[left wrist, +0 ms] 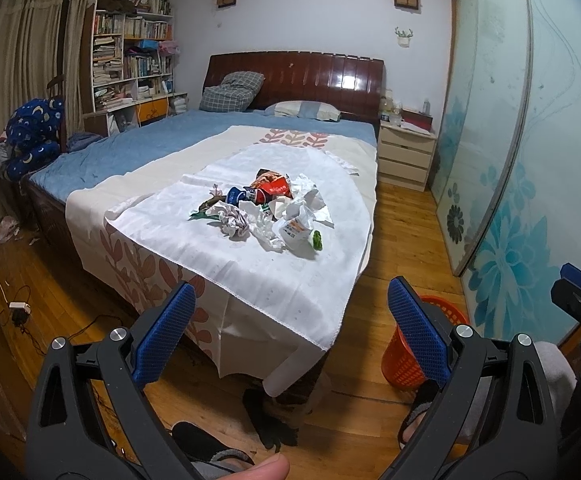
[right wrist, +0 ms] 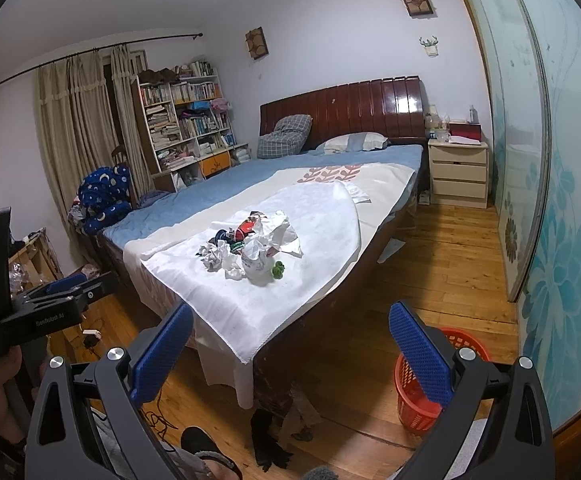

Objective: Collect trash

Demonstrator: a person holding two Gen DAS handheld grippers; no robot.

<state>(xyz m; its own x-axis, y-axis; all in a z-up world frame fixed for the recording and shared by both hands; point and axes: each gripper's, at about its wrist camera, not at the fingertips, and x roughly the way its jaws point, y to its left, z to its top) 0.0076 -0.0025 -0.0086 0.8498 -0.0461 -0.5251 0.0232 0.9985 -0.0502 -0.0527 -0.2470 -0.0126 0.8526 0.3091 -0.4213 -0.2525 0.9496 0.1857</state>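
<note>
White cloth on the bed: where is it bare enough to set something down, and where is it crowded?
The white cloth is bare along its near edge below the trash pile and toward the far end near the pillow. Its middle is crowded with crumpled paper and wrappers. The blue bedspread is also open.

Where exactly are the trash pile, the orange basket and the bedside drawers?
trash pile (left wrist: 266, 210): left wrist view, crumpled paper.
orange basket (right wrist: 410, 396): right wrist view, mesh wall.
bedside drawers (right wrist: 458, 172): right wrist view, middle drawer front.
</note>
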